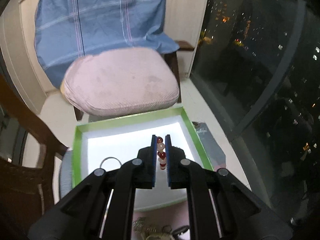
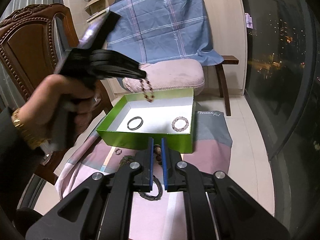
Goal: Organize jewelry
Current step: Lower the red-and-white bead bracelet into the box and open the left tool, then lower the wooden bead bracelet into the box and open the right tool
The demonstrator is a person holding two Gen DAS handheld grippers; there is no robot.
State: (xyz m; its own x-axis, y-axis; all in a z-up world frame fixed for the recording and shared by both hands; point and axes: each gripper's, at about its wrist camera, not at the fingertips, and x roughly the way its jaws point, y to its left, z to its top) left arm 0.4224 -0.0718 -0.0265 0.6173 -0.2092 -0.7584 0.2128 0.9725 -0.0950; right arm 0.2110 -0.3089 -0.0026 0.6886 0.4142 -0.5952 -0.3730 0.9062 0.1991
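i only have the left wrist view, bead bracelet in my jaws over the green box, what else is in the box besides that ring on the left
Observer: A pale bead bracelet lies flat on the right side of the green box.
Operator: is the right gripper holding anything
Observer: The right gripper is shut on a brown bead bracelet, just outside the box's near wall.
Operator: anything still on the cloth
Observer: A dark bracelet lies beneath the right gripper.

Night outside the big dark window (image 2: 280,70), pale tiled floor (image 2: 246,124), 1 carved brown wooden chair (image 2: 30,46), blue plaid sheet (image 2: 164,30) draped behind.
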